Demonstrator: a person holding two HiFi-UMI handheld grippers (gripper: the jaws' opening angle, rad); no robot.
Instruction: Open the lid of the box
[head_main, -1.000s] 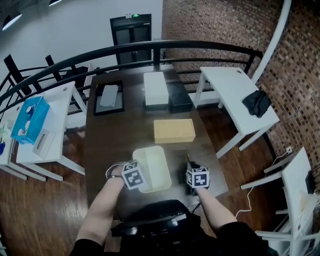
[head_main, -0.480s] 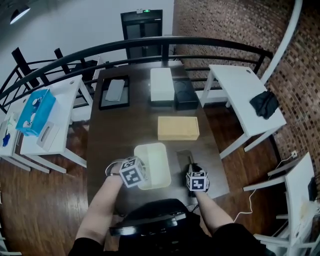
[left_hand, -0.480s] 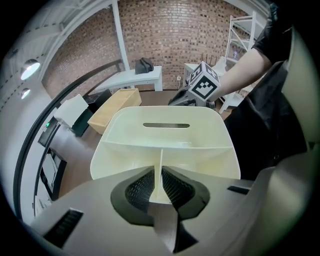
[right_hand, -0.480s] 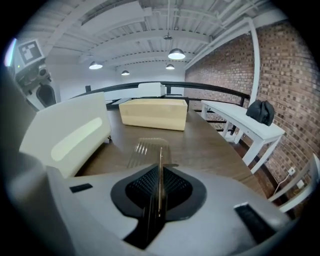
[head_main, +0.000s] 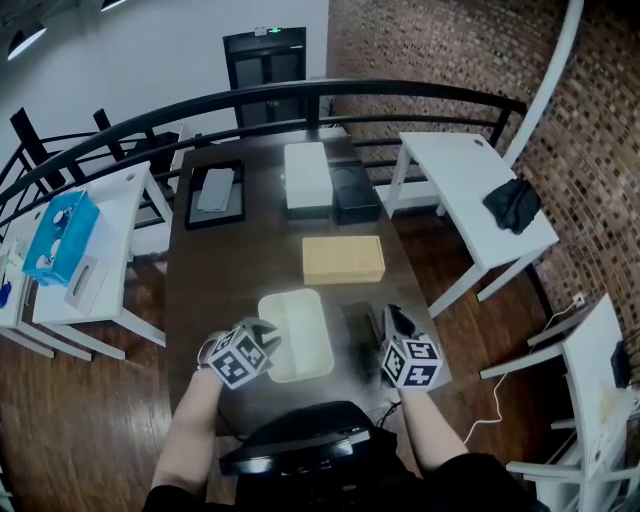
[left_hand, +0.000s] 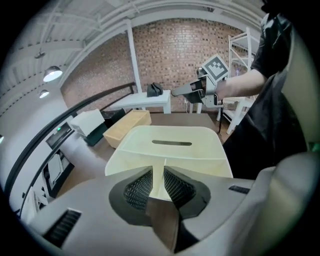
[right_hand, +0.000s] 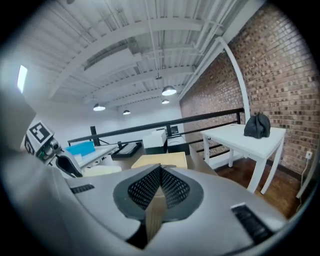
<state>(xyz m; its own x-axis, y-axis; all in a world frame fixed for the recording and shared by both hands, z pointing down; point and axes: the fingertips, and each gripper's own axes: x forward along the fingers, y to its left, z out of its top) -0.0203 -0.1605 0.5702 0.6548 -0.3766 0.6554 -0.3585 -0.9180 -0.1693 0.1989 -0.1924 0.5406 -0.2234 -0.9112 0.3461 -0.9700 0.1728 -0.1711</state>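
Our left tongs (head_main: 266, 338) are opening with the edge of the one cream box (head_main: 300, 330) between them, at the desk's (head_main: 220, 280) near edge. Our right tongs (head_main: 392, 320) are closed and empty. Beyond lie a tan box (head_main: 343, 259), a white box (head_main: 308, 176) and a black box (head_main: 355, 192).

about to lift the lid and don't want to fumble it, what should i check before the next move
1. Box flat on the table, close in front: ok.
2. Lid raised: not ok, it lies shut on the box.
3. Left claw at the box's near edge: ok. Its jaws are opening, with the box edge between them and the pads not pressing.
4. Right claw free: ok, shut on nothing, off to the box's right.
5. Which side the lid hinges or latches on: cannot tell.
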